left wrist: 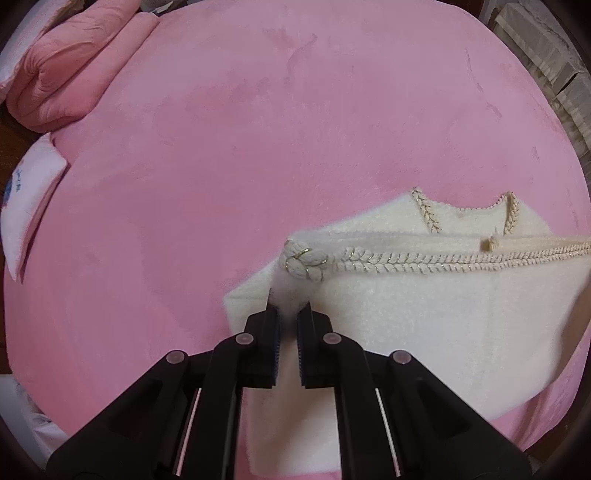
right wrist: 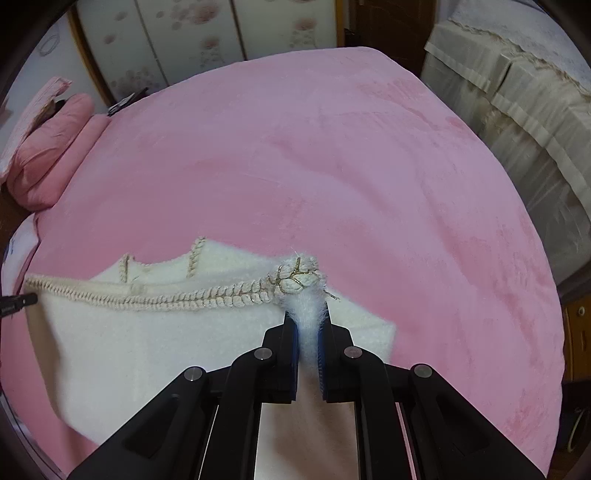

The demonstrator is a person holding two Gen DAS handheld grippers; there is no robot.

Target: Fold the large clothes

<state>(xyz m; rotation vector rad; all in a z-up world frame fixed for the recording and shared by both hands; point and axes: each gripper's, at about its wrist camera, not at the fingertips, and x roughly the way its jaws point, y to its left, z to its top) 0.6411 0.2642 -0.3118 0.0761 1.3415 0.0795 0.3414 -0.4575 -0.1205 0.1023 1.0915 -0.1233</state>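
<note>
A fuzzy cream-white garment (left wrist: 424, 317) with braided trim lies on a pink bed cover (left wrist: 221, 147). Its lower part is folded up towards the neckline, and the braided hem runs across it. My left gripper (left wrist: 289, 302) is shut on the left corner of that folded edge, just below a braided knot (left wrist: 304, 262). My right gripper (right wrist: 306, 317) is shut on the right corner, below the other braided knot (right wrist: 295, 277). The garment (right wrist: 147, 339) stretches between the two grippers. The left gripper's tip (right wrist: 18, 301) shows at the right wrist view's left edge.
A folded pink quilt (left wrist: 77, 70) and a pale pillow (left wrist: 29, 199) lie at the bed's left end. A cream lace-covered furniture piece (right wrist: 524, 103) stands to the right of the bed. Floral wardrobe doors (right wrist: 207, 33) stand behind it.
</note>
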